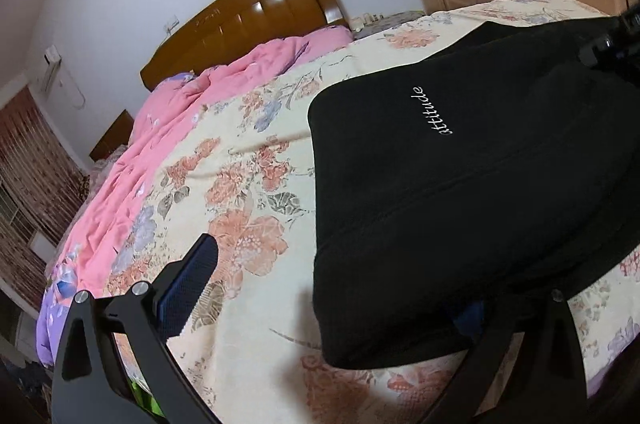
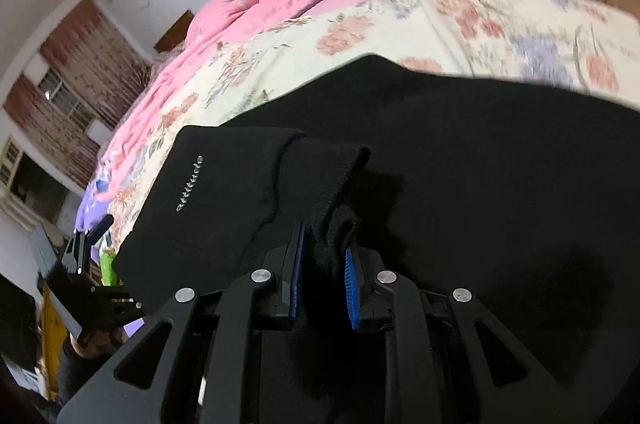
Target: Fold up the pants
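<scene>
Lying across a bed point(image 1: 248, 152) spread with a cream floral cover, the black pants point(image 1: 460, 184) were where we worked; they sat partly folded into a thick slab, with the small white word "attitude" stitched on the top layer. We judged the cloth to be soft, fairly thick knit, limp and light: it would sag and drape wherever it was not held, it would not slip much against ribbed pads, and nothing about it looked breakable. We judged that the best places to take hold were the doubled edges and corners, such as a cuff or hem, where several layers give the pads something to bite. Our right claw point(image 2: 322, 266) was doing that: in the right wrist view its two blue pads point(image 2: 351, 278) sat close together with a bunched black edge of the pants between them, clenched on the fabric, pointing forward and slightly down over the dark spread of cloth. A ribbed cuff stood up just beyond the fingertips. Our left claw point(image 1: 332, 288) was released, its jaws wide apart. One blue-padded finger point(image 1: 192, 288) hovered over the bare floral cover, just beside the near left edge of the folded slab, while the other finger was mostly hidden behind the near corner of the pants, so the corner lay between the two. We could not tell whether either finger touched the cloth. A crumpled pink quilt point(image 1: 168, 152) lay further along the bed toward the wooden headboard point(image 1: 256, 12).
</scene>
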A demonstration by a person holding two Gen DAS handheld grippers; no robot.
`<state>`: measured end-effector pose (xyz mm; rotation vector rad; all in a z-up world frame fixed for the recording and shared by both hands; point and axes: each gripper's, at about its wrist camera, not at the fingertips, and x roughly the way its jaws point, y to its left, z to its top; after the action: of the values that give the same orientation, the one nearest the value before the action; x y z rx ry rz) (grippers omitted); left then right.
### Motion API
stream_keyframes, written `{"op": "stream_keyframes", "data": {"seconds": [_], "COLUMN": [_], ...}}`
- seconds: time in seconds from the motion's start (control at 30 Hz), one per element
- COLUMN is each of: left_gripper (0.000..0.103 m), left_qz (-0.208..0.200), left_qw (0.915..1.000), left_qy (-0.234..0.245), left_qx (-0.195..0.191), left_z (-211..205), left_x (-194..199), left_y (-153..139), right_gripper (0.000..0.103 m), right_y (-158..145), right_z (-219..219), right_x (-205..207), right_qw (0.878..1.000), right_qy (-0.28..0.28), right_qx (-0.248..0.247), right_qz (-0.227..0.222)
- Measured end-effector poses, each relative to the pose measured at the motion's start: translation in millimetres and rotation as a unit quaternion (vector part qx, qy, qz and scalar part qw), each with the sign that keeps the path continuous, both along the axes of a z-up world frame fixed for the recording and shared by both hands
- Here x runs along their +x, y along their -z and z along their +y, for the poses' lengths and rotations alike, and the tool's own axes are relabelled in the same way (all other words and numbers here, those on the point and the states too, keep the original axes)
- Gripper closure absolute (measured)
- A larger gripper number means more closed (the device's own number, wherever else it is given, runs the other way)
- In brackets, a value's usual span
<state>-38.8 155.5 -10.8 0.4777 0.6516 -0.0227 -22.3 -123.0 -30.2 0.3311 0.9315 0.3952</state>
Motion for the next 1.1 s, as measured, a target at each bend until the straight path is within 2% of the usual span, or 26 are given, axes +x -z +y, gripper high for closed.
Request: {"op": "stream_keyframes", "data": {"seconds": [0.2, 0.33, 0.47, 0.6, 0.67, 0.73, 0.8, 0.83, 0.9, 0.93, 1.0, 1.07, 1.1], "left_gripper": [0.002, 0.003, 0.003, 0.001, 0.001, 0.002, 0.002, 0.002, 0.002, 0.002, 0.002, 0.002, 0.002], "left_qz": [-0.004, -0.001, 0.002, 0.013, 0.013, 0.013, 0.015, 0.013, 0.009, 0.002, -0.019, -0.043, -0.042], "left_qw": [0.9995, 0.9965, 0.9943, 0.9933, 0.9942, 0.9966, 0.9988, 0.9996, 1.0000, 0.9999, 0.9982, 0.9932, 0.9908], "left_qy": [-0.032, -0.068, -0.096, -0.107, -0.100, -0.078, -0.047, -0.025, -0.003, 0.000, -0.010, -0.035, -0.033], "left_qx": [-0.006, -0.049, -0.046, -0.041, -0.039, -0.021, -0.006, 0.001, 0.001, -0.013, -0.056, -0.103, -0.125], "left_z": [14.6, 31.2, 42.3, 50.0, 51.0, 48.2, 46.7, 46.9, 48.3, 51.1, 56.2, 54.9, 48.6], "left_x": [3.5, 6.3, 7.0, 7.0, 3.1, -7.1, -20.0, -31.1, -47.0, -53.6, -55.5, -40.4, -28.1], "left_y": [-2.2, -4.5, 0.6, 10.1, 10.6, 8.5, 4.0, -0.1, -10.3, -20.5, -42.7, -65.3, -71.7], "right_gripper": [0.084, 0.084, 0.084, 0.083, 0.082, 0.064, 0.028, 0.023, 0.022, 0.022, 0.022, 0.022, 0.022], "right_y": [-15.9, -16.6, -19.9, 2.7, 7.6, 4.0, -6.3, -12.9, -24.8, -29.3, -38.8, -41.5, -40.9], "right_z": [9.3, 15.1, 29.2, 38.4, 29.3, 26.8, 24.7, 23.0, 23.4, 26.1, 42.4, 64.6, 74.0], "right_x": [-3.9, -0.2, 1.3, 9.0, 8.4, 5.8, -2.7, -8.5, -17.5, -20.0, -24.0, -25.6, -26.0], "right_qw": [1.000, 0.999, 0.998, 0.998, 0.999, 0.999, 0.998, 0.997, 0.996, 0.995, 0.992, 0.988, 0.985], "right_qy": [-0.019, -0.028, -0.046, -0.043, -0.033, -0.034, -0.024, -0.023, -0.025, -0.027, -0.048, -0.076, -0.090], "right_qx": [0.002, 0.016, 0.018, -0.027, -0.010, -0.024, -0.055, -0.055, -0.055, -0.059, -0.071, -0.082, -0.092], "right_qz": [-0.022, -0.026, -0.032, -0.021, -0.012, -0.011, -0.027, -0.042, -0.066, -0.074, -0.096, -0.109, -0.113]}}
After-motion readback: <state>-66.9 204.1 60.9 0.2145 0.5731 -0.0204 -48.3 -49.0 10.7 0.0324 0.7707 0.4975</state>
